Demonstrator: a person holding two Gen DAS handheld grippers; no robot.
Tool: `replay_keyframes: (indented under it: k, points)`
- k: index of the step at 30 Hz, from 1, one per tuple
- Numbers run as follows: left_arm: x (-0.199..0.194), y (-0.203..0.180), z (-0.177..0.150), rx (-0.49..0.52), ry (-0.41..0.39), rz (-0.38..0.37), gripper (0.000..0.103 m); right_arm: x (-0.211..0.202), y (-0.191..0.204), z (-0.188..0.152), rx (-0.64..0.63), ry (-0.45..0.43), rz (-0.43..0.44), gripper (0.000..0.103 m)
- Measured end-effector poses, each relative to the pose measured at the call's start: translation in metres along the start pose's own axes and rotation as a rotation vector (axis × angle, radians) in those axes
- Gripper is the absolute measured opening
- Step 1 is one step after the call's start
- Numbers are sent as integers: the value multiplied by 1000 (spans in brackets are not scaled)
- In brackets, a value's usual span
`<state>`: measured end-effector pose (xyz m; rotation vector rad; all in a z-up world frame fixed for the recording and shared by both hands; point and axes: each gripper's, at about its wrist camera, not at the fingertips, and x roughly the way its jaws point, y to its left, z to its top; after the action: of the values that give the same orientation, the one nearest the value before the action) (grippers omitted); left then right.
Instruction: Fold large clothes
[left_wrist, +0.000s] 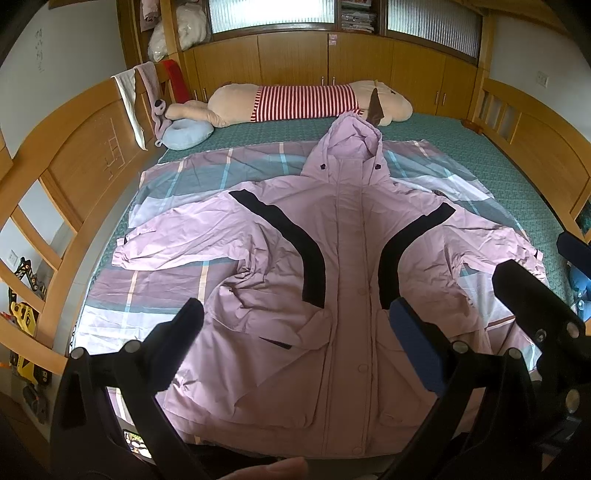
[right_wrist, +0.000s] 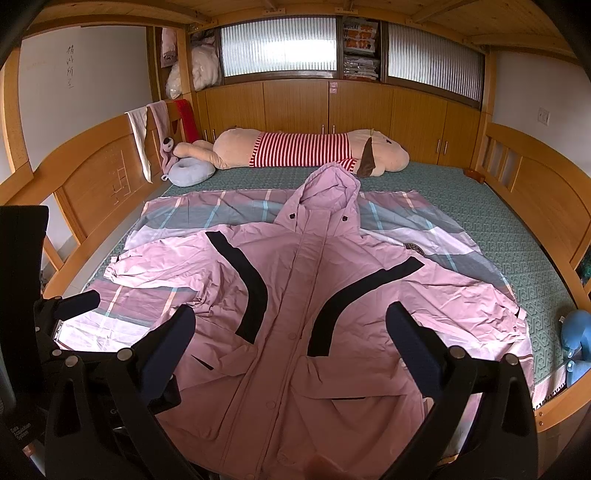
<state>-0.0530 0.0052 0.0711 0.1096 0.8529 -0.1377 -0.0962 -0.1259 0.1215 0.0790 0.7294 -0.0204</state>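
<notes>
A large pink hooded jacket (left_wrist: 347, 258) with black curved stripes lies front up and spread flat on a plaid sheet (left_wrist: 155, 295), sleeves out to both sides, hood towards the far end. It also shows in the right wrist view (right_wrist: 295, 288). My left gripper (left_wrist: 295, 314) is open and empty, held above the jacket's lower part. My right gripper (right_wrist: 291, 321) is open and empty, also above the lower part. The right gripper's finger shows at the right edge of the left wrist view (left_wrist: 532, 295). The left gripper shows at the left of the right wrist view (right_wrist: 77, 302).
The bed has a green mattress cover (right_wrist: 480, 221) and wooden side rails (left_wrist: 74, 177). A long plush toy in a red striped shirt (right_wrist: 303, 151) and a blue neck pillow (right_wrist: 192, 171) lie at the far end. A blue plush toy (right_wrist: 576, 343) sits at the right edge.
</notes>
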Motion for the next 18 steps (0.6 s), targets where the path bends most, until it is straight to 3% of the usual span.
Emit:
replay_keyframes:
  k: [18]
  points:
    - [12,-4,-1,12,20,-1,101,7,-3,-3,-6,11,-5,102]
